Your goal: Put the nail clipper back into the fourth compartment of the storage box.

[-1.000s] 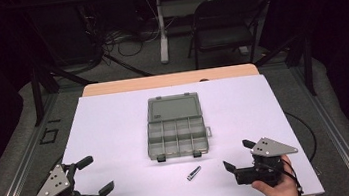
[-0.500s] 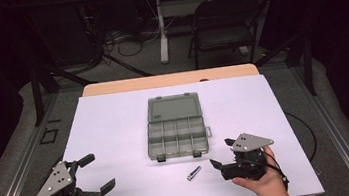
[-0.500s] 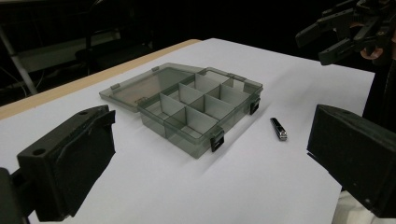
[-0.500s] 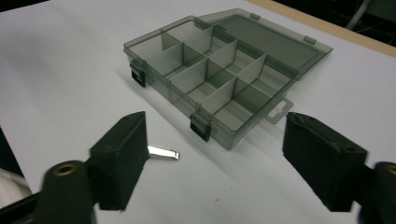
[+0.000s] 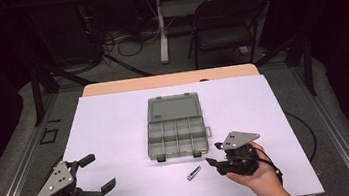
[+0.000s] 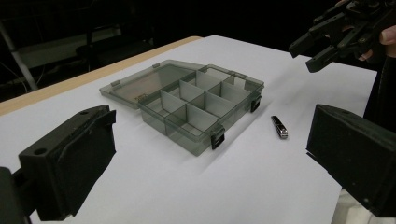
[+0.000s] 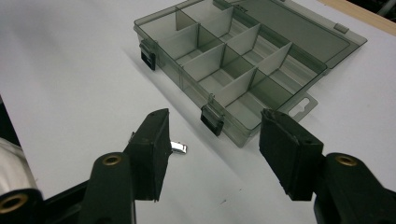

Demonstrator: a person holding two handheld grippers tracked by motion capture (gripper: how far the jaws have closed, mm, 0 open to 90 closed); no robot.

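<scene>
Closing in on the small silver metal nail clipper (image 5: 194,173) beside the open grey plastic compartment box (image 5: 176,138).
Right gripper (image 5: 214,157) half-open, jaws just narrowing, nothing between — best centred over the clipper first; left gripper (image 5: 97,174) wide, idle.

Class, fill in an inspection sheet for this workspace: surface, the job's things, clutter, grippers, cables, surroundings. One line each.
Surface: white sheet over a wooden table.
Job's things: grey divided box lying open, lid flat behind it, compartments look bare; small metal clip-like piece on the sheet just in front of it.
Clutter: nothing seen.
Grippers: left gripper open, hovering at the near left corner, nothing between the jaws; right gripper beside the metal piece, jaws just been closing, not gripping it.
Cables: black lead from the right gripper loops off the table edge; loose wires on the floor behind.
Surroundings: folding chair and desk leg in a dark room.
</scene>
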